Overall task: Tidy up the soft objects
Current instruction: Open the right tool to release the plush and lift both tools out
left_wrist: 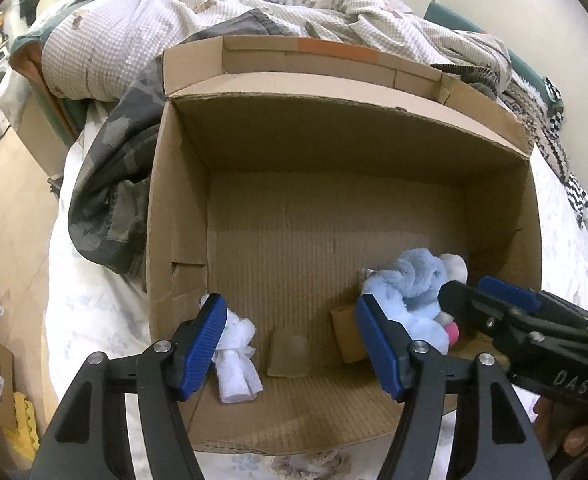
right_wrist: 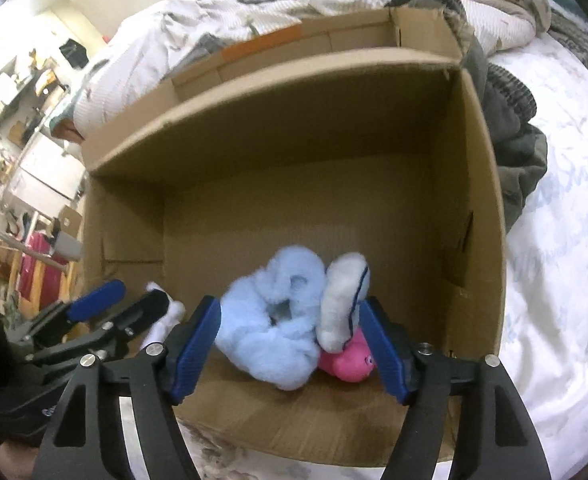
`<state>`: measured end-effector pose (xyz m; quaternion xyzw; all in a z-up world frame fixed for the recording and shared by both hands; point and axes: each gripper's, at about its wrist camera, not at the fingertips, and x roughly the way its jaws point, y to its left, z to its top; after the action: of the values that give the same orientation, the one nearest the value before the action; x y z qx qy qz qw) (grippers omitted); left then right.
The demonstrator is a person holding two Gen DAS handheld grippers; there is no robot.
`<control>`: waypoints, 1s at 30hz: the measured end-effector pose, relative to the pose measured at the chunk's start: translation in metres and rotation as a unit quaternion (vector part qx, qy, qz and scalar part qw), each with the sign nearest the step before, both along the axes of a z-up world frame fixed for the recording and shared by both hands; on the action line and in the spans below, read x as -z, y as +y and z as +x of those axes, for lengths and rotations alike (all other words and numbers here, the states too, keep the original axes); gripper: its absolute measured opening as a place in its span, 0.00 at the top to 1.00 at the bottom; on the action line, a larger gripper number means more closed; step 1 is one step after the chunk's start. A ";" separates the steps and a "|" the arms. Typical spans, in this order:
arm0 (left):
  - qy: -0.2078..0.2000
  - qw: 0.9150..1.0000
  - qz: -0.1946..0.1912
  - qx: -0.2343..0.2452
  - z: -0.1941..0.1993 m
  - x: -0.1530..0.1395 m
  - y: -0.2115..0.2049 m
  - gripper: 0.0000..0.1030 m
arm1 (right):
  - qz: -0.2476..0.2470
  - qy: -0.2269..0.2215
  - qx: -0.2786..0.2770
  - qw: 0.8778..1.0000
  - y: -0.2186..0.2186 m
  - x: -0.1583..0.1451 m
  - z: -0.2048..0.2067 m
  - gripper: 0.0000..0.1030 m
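Left wrist view looks down into an open brown cardboard box [left_wrist: 373,168] standing on a bed covered in a white patterned sheet [left_wrist: 94,312], with rumpled checked and grey bedding [left_wrist: 142,52] piled behind it. The left gripper [left_wrist: 290,344] hangs over the box's near edge with its blue-padded jaws spread apart and nothing pressed between them. A small white rolled cloth [left_wrist: 236,356] lies on the box floor just inside the left pad, its long axis running roughly along the line of the fingers, near end toward the camera.

The right gripper [right_wrist: 290,344] sits over the near right part of the box, jaws likewise standing apart. Between them, on the floor, rests a fluffy light-blue plush toy [right_wrist: 270,328] with a white and blue striped limb [right_wrist: 341,300] standing up from it and a small pink plush figure [right_wrist: 349,362] tucked beneath on the right. The pads flank the bundle but do not appear to squeeze it; whether the right pad brushes the striped limb cannot be told.

Both soft things seem to be already placed in the box, well apart from each other. The box's far half is bare, so any further item would likely go there; the right hand is nearer the plush, the left nearer the cloth.
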<state>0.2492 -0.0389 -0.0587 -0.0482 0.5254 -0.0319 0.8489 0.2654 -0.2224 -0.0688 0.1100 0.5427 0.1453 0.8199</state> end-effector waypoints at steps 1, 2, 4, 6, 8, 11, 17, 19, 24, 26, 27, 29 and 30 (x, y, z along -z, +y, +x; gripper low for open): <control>-0.001 1.000 0.002 0.001 0.000 0.000 0.000 0.38 | 0.000 -0.001 0.001 1.000 0.000 -0.001 0.000 0.26; -0.001 1.000 0.004 0.002 -0.001 0.000 -0.001 0.38 | 0.000 0.000 0.002 1.000 -0.001 0.000 0.001 0.26; 0.000 1.000 0.006 0.004 -0.001 0.000 -0.001 0.38 | 0.001 0.004 0.003 1.000 -0.003 0.000 0.000 0.26; 0.001 1.000 0.007 0.003 -0.001 0.001 -0.001 0.38 | 0.006 0.008 0.002 1.000 -0.003 0.001 0.000 0.26; 0.000 1.000 0.007 0.003 -0.001 0.000 -0.002 0.37 | 0.007 0.007 0.001 1.000 -0.002 0.000 -0.001 0.26; -0.005 1.000 0.007 0.002 -0.003 -0.004 0.000 0.38 | 0.010 0.004 0.002 1.000 -0.003 -0.002 -0.002 0.26; -0.016 1.000 0.002 -0.008 -0.012 -0.016 0.005 0.38 | 0.022 0.004 0.008 1.000 -0.004 -0.006 -0.006 0.26; -0.020 1.000 -0.001 -0.011 -0.016 -0.023 0.008 0.38 | 0.025 0.002 0.008 1.000 -0.004 -0.008 -0.008 0.26; -0.017 1.000 -0.002 -0.007 -0.030 -0.033 0.021 0.38 | 0.023 -0.001 0.006 1.000 -0.007 -0.015 -0.024 0.26; -0.020 1.000 0.009 -0.015 -0.038 -0.036 0.026 0.38 | 0.013 0.003 -0.001 1.000 -0.006 -0.016 -0.035 0.26; -0.022 1.000 0.009 -0.019 -0.042 -0.037 0.029 0.38 | 0.008 0.005 -0.009 1.000 -0.005 -0.016 -0.041 0.26; -0.019 0.999 0.003 -0.030 -0.051 -0.037 0.036 0.38 | 0.001 0.003 -0.017 1.000 -0.004 -0.018 -0.051 0.26; -0.015 0.999 -0.004 -0.034 -0.057 -0.037 0.039 0.38 | -0.002 0.001 -0.019 1.000 -0.004 -0.018 -0.056 0.26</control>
<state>0.1920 0.0003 -0.0212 -0.0688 0.5103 -0.0060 0.8572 0.2098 -0.2261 -0.0506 0.0985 0.5457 0.1597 0.8167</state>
